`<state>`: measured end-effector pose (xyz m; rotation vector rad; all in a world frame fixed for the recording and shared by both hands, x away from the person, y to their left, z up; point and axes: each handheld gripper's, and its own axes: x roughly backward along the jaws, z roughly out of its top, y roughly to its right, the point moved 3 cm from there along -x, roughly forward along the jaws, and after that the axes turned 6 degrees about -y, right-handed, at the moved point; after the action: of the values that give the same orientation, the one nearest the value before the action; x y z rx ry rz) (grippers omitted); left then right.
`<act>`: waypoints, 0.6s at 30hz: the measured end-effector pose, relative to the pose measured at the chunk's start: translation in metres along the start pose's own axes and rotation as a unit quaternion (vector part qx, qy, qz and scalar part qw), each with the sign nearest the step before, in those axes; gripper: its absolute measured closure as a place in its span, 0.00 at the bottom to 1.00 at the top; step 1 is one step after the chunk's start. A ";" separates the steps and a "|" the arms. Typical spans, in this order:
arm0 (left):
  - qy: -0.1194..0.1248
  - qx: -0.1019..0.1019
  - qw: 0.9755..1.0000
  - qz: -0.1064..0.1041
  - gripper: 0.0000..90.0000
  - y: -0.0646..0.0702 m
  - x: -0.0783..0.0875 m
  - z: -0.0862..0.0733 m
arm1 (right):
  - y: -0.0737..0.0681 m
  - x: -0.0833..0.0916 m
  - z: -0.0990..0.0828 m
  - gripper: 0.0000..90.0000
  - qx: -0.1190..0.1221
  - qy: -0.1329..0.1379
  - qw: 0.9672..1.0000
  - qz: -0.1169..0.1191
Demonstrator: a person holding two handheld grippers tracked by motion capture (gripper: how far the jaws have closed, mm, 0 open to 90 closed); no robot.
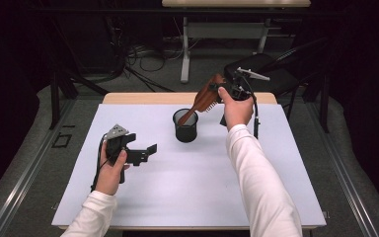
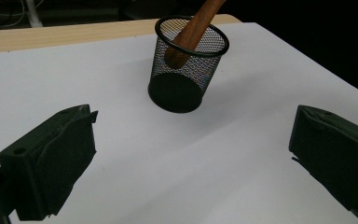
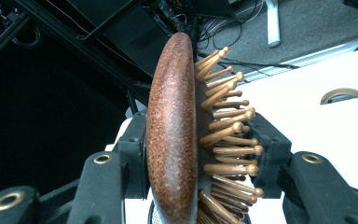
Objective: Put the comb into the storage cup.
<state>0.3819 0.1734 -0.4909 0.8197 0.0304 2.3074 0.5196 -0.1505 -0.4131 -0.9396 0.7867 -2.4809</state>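
White table (image 1: 187, 192) is carrying a black mesh cup (image 1: 185, 126); wooden hairbrush (image 1: 205, 98) is leaning handle-down inside the cup. Right gripper (image 1: 220, 95), above the cup, is clamping the brush head, bristles (image 3: 228, 140) showing close. Left gripper (image 1: 145, 154), beside the cup, is hovering with jaws spread, empty.

My right hand-held gripper (image 1: 220, 94) grips the wooden hairbrush (image 1: 205, 98) by its head, up and right of the mesh cup (image 1: 185, 126); its handle dips into the cup. My left hand-held gripper (image 1: 145, 153) rests open on the tabletop (image 1: 187, 192), left of the cup.
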 end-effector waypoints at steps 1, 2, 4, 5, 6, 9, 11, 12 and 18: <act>0.000 -0.001 1.000 0.000 0.01 0.000 0.000 0.000 | 0.001 -0.001 -0.001 0.54 0.003 0.001 1.000 -0.001; 0.000 -0.001 1.000 0.000 0.01 0.000 0.000 0.000 | 0.002 -0.002 -0.002 0.54 0.002 -0.001 1.000 -0.003; 0.000 0.000 1.000 -0.001 0.01 0.000 0.000 0.000 | 0.003 -0.004 -0.003 0.54 0.001 -0.003 1.000 -0.006; 0.000 0.000 1.000 -0.001 0.01 0.000 0.000 0.000 | 0.004 -0.005 -0.004 0.54 0.001 -0.003 1.000 -0.006; 0.000 0.000 1.000 -0.001 0.01 0.000 0.000 0.000 | 0.005 -0.006 -0.004 0.54 0.001 -0.002 1.000 -0.006; -0.001 0.000 1.000 -0.001 0.01 0.000 0.000 0.000 | 0.007 -0.009 -0.006 0.54 -0.002 -0.004 1.000 -0.008; 0.000 0.001 1.000 -0.002 0.01 0.000 0.000 0.000 | 0.009 -0.010 -0.008 0.54 -0.002 -0.007 1.000 -0.010; 0.000 0.000 1.000 -0.002 0.01 0.000 0.000 0.000 | 0.009 -0.011 -0.008 0.54 -0.001 -0.007 1.000 -0.011; 0.000 0.001 1.000 -0.003 0.01 0.000 0.000 0.000 | 0.010 -0.014 -0.011 0.54 0.000 -0.008 1.000 -0.014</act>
<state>0.3819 0.1737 -0.4909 0.8202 0.0338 2.3026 0.5234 -0.1473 -0.4329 -0.9757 0.7734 -2.4942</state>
